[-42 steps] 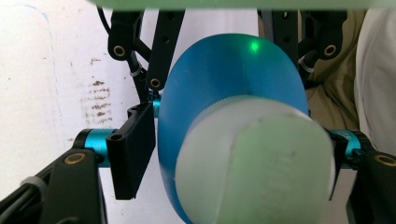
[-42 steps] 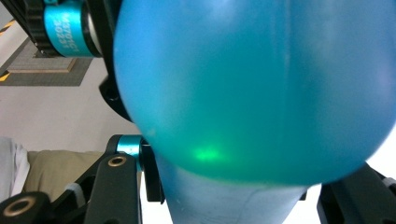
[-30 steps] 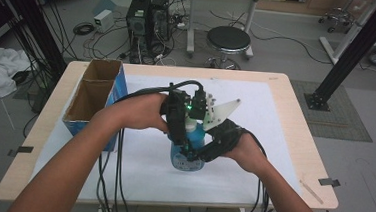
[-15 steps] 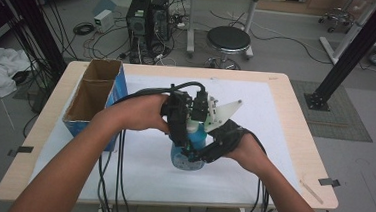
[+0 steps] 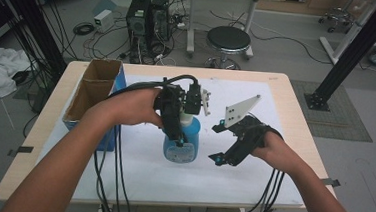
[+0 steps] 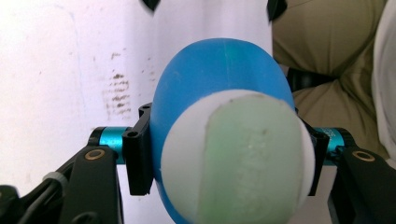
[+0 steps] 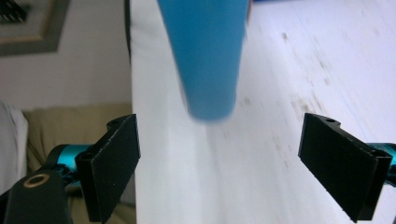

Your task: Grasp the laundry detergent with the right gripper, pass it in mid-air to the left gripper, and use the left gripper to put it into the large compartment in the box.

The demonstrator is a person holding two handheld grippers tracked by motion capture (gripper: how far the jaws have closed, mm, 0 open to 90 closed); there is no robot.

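Two sets of fingers are mine. My left fingers point(image 5: 179, 141) pinch the blue bottle point(image 5: 181, 143) from both sides, and it stands on the white sheet point(image 5: 272, 157) near the middle of the surface point(image 5: 297, 98). My right fingers point(image 5: 217, 143) have just been opening; they are spread wide with nothing between them, just right of the bottle. Its far end looks blurry in my right gripper view, so I cannot tell its shape.

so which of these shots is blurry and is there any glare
Right gripper view: the blue bottle is smeared soft, while the open claw stays sharp. Left gripper view: the bottle's white cap, pinched in the left claw, looms large and slightly soft. High view: even, dim light, no glare on the white mat.
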